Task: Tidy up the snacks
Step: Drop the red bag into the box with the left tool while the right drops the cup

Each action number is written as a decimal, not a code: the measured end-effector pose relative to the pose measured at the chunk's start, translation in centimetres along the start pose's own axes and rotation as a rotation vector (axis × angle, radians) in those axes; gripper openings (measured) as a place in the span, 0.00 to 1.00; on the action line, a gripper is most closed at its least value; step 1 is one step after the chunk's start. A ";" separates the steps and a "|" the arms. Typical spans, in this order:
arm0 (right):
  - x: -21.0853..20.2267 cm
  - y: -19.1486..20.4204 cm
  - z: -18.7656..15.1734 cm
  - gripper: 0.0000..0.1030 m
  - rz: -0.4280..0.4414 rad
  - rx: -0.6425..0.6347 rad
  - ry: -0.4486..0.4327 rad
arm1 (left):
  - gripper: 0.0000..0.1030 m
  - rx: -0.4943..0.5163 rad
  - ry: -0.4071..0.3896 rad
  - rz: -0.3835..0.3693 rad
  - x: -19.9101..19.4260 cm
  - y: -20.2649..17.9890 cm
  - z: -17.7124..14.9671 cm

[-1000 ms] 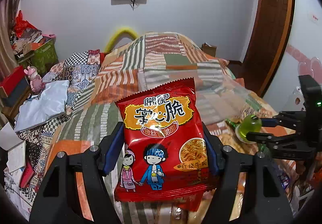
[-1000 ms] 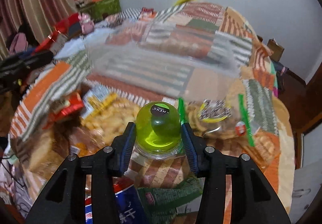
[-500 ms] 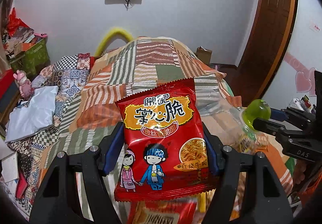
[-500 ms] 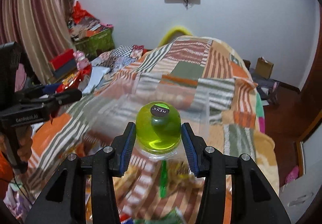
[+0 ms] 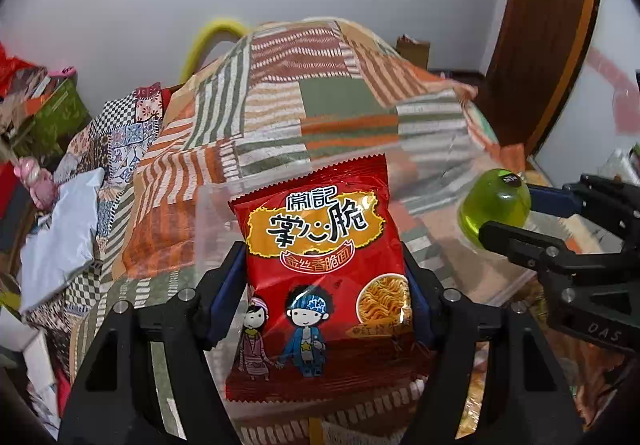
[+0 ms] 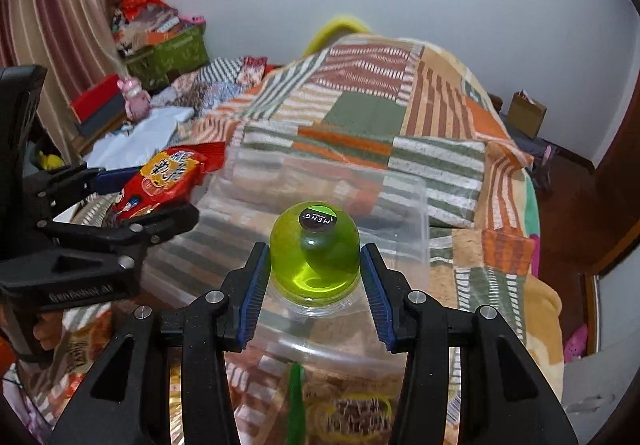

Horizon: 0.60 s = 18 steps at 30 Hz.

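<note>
The left gripper is clenched on a red noodle packet, pinched upright between its 2 blue pads. The right gripper grips a green jelly cup by its sides, dark label facing the camera. Both are held above a clear plastic bin resting on the patchwork blanket. More snack packs lie below the right gripper.
</note>
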State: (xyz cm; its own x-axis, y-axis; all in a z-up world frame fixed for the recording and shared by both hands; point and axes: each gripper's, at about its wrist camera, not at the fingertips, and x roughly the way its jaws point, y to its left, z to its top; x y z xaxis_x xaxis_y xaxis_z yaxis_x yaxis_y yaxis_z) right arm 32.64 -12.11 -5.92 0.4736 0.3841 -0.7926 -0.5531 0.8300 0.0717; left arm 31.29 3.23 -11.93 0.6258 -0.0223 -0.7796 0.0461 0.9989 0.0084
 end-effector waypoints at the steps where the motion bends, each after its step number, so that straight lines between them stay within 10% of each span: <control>1: 0.5 0.0 -0.1 0.42 0.002 -0.005 0.016 | 0.68 0.011 0.004 0.003 0.3 -0.2 0.0; 18: 1.4 0.2 -0.6 0.42 0.018 -0.004 0.068 | 0.69 -0.032 0.105 -0.040 2.9 0.3 -0.4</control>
State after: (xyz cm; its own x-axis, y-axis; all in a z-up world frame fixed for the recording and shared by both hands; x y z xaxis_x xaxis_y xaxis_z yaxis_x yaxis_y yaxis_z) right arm 32.81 -11.64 -7.38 0.4157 0.3702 -0.8307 -0.5636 0.8218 0.0841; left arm 32.82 3.52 -14.46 0.5393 -0.0591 -0.8400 0.0435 0.9982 -0.0422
